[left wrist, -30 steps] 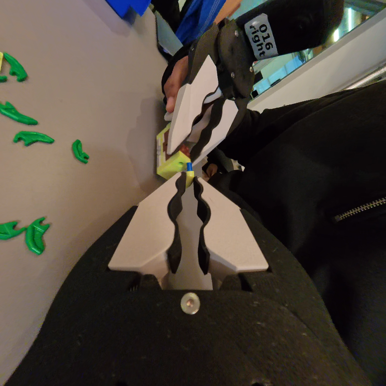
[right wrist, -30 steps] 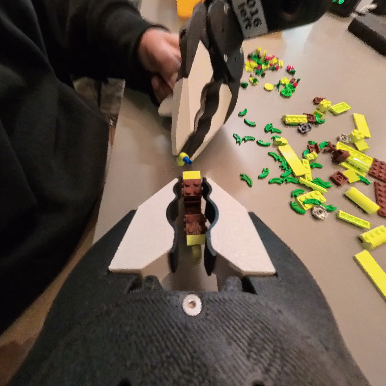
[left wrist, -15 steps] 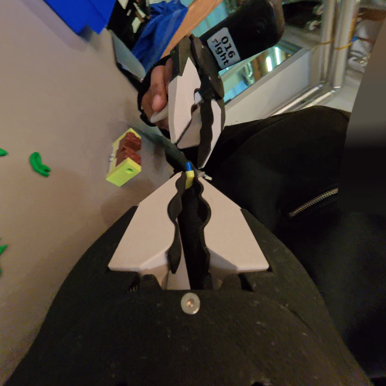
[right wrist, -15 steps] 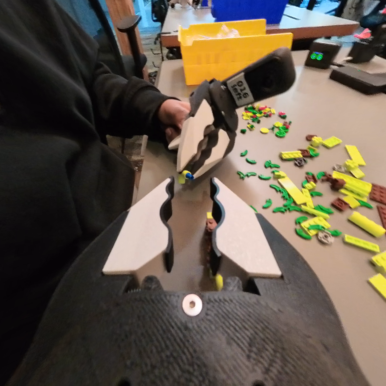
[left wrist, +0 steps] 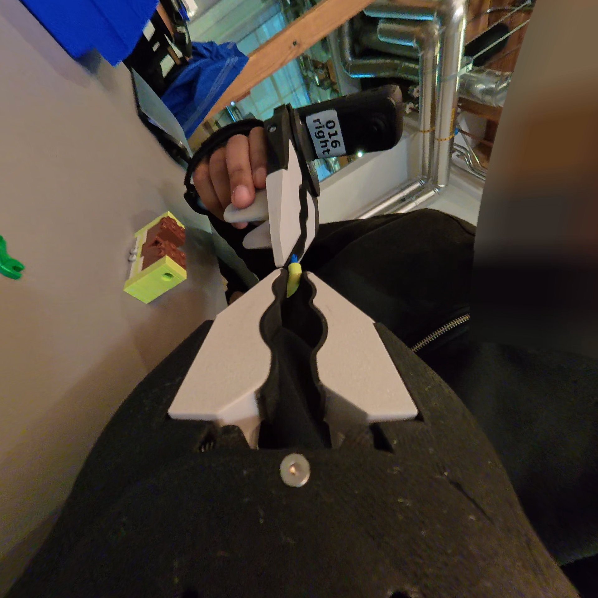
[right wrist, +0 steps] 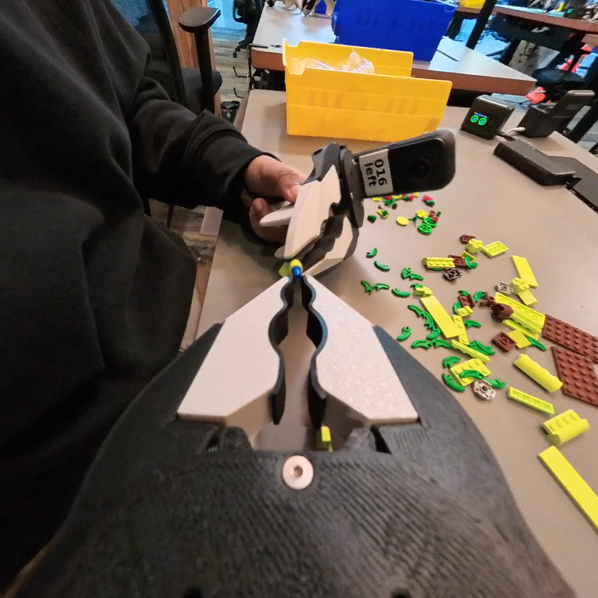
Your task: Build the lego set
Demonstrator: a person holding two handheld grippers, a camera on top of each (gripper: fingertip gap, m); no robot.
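Brown-and-lime block (left wrist: pixel 157 259) now released onto the surface (left wrist: pixel 64 194) at frame left, right tongs (right wrist: pixel 297 284) now pinched on the blue-tipped lime piece (left wrist: pixel 293 275), still clamped in left tongs (left wrist: pixel 292 275).

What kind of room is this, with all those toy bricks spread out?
Probably a workshop or lab. Work tables hold a yellow bin, a blue bin and small black devices. Bare metal ducts show through a window, and office chairs stand around.
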